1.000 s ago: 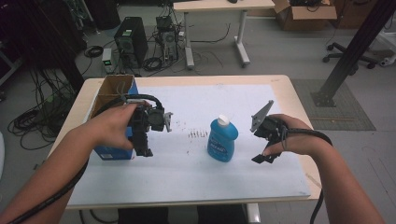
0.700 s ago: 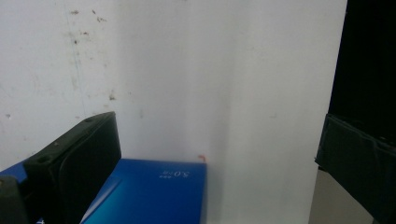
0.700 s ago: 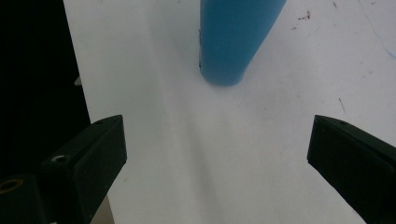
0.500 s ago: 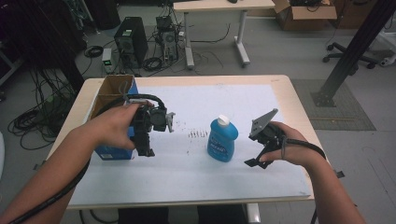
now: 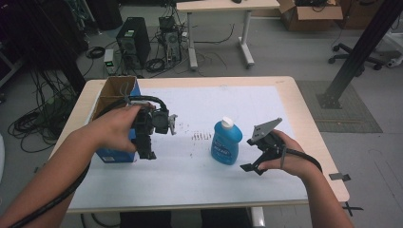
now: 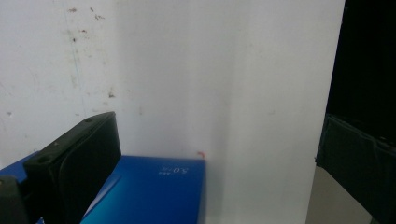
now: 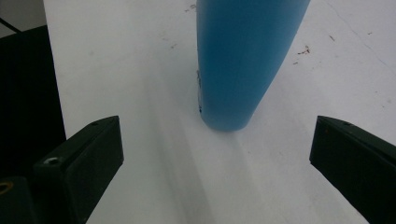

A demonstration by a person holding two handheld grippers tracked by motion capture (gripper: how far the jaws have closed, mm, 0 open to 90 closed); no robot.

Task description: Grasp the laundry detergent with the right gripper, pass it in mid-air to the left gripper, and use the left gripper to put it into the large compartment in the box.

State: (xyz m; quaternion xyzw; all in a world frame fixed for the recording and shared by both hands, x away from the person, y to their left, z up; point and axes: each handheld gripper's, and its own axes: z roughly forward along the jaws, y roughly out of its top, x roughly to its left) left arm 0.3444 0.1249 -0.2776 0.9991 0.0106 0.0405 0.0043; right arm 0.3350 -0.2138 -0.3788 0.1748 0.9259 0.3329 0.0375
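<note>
One blue bottle (image 5: pixel 226 142), upright, before the right gripper (image 5: pixel 260 154), jaws just spread wide and empty; an off-centre approach may topple it.

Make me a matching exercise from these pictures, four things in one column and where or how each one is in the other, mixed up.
Things:
1. blue bottle
2. cardboard box
3. right gripper
4. left gripper

Places or states:
A. beside the box, over its blue side
B. upright at the table's middle
C. jaws wide open, facing the bottle
D. open-topped, at the table's left edge

Pairs: 1-B, 2-D, 3-C, 4-A
</note>
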